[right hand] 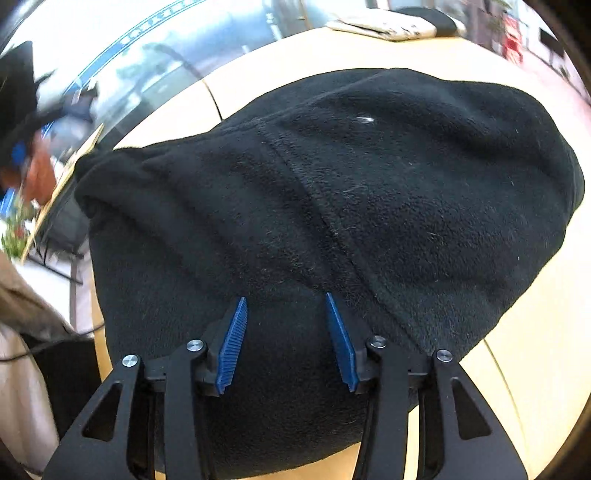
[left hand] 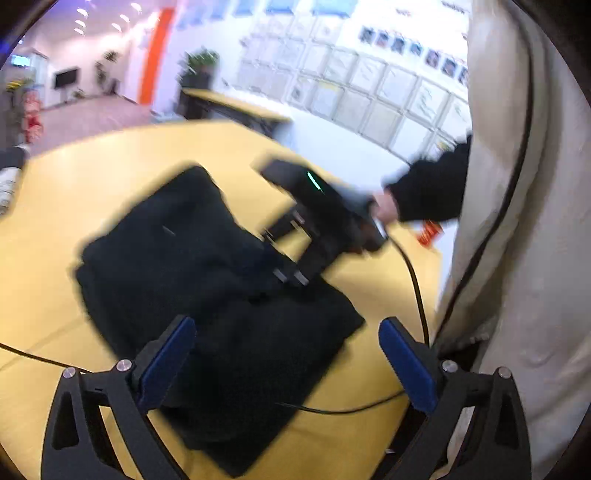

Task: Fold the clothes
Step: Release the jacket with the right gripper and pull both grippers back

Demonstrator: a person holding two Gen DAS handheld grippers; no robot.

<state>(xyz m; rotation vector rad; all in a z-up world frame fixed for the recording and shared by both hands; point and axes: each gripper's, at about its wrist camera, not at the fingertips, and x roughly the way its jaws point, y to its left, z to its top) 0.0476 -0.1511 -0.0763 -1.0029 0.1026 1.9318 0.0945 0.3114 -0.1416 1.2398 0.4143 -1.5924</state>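
Left wrist view: the left gripper hangs above a yellow table, its two blue pads standing wide apart with nothing between them. Below and ahead of the pads lies a black fleece garment, folded into a rough rectangle on the tabletop. Beyond the garment's far right edge the right gripper comes down onto the fabric, carried by a hand in a dark sleeve. A black cable runs from that tool across the table, just right of the garment. A person's beige coat fills the right of the view. This view is blurred.

Right wrist view: the right gripper points steeply down at the same garment, which fills most of the view ahead of it. Its blue ribbed pads stand partly apart, tips close over the fleece; no fabric is pinched between them. A seam runs from ahead of the pads away to the upper left. Bare tabletop shows to the right of the gripper, and folded pale cloth lies far ahead at the table's far edge
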